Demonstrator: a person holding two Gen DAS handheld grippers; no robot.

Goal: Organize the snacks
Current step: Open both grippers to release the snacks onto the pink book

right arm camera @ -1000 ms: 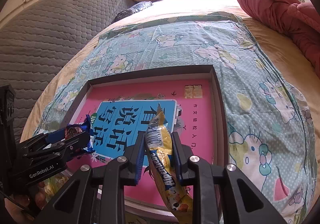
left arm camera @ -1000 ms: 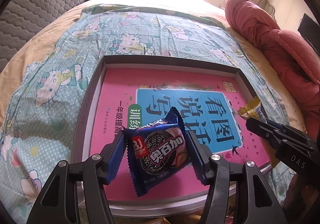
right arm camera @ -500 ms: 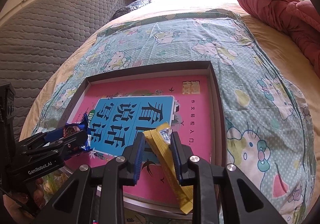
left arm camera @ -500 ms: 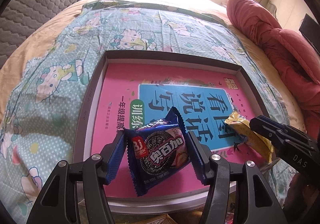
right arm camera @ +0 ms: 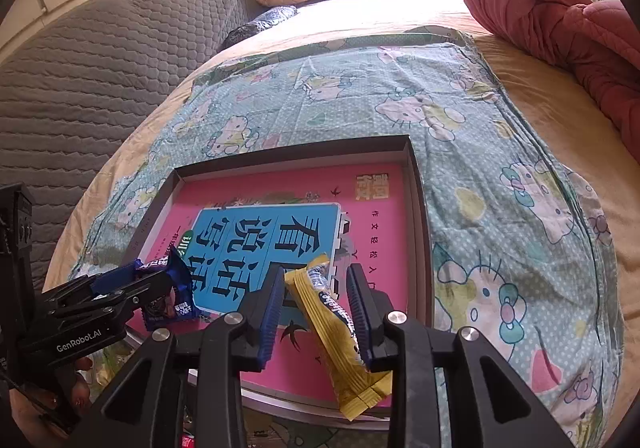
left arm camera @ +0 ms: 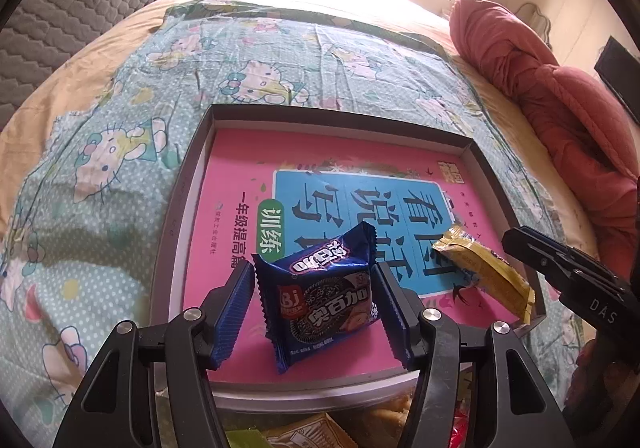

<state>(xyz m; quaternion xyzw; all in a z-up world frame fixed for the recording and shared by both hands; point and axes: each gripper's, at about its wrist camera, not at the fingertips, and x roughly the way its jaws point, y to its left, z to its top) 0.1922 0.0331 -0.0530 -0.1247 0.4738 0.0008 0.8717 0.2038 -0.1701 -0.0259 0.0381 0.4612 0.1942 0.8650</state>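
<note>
A shallow grey box lid [left arm camera: 188, 184] lies on the bed with a pink book [left arm camera: 236, 208] lining it. A blue cookie packet [left arm camera: 324, 296] lies on the book between the fingers of my left gripper [left arm camera: 316, 312], which is open with gaps on both sides. A yellow snack bar [right arm camera: 340, 332] lies at the lid's near right edge between the fingers of my right gripper [right arm camera: 316, 312], which is open. The bar also shows in the left wrist view [left arm camera: 484, 272], and the blue packet in the right wrist view [right arm camera: 168, 292].
A Hello Kitty sheet [left arm camera: 120, 152] covers the bed around the lid. A red quilt [left arm camera: 560, 88] lies at the right and a grey quilted headboard [right arm camera: 80, 68] at the left. More snack packets [left arm camera: 308, 432] lie below the lid's near edge.
Both grippers have opened. The blue packet and the yellow bar have been let go and now lie on the pink book in the lid.
</note>
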